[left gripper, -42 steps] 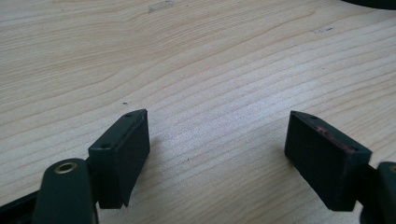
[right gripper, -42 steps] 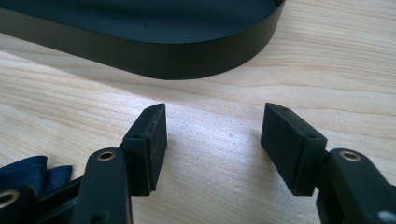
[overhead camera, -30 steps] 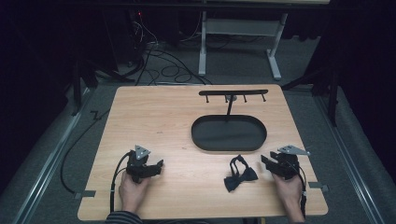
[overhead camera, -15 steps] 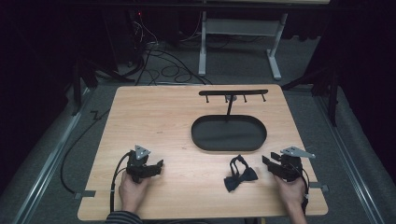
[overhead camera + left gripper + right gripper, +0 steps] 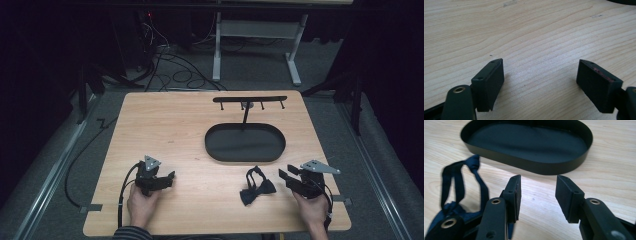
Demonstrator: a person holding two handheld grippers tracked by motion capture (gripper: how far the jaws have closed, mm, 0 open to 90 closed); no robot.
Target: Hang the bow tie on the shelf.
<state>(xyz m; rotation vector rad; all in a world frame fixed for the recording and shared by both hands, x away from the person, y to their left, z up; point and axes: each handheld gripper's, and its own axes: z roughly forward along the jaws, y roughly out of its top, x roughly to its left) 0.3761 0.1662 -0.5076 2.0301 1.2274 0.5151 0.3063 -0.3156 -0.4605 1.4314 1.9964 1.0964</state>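
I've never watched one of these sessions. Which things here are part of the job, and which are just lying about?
Probably part of the job:
- bow tie, nearest the right gripper, whose open jaws have just been closing on nothing
- oval tray with its hook rack, likely

Just lying about:
- floor cables
- metal stand behind the table
- left gripper, open and idle for now

The right gripper lifts a touch off the table beside the bow tie. Its jaws have just been closing, partway in now, with nothing between them.
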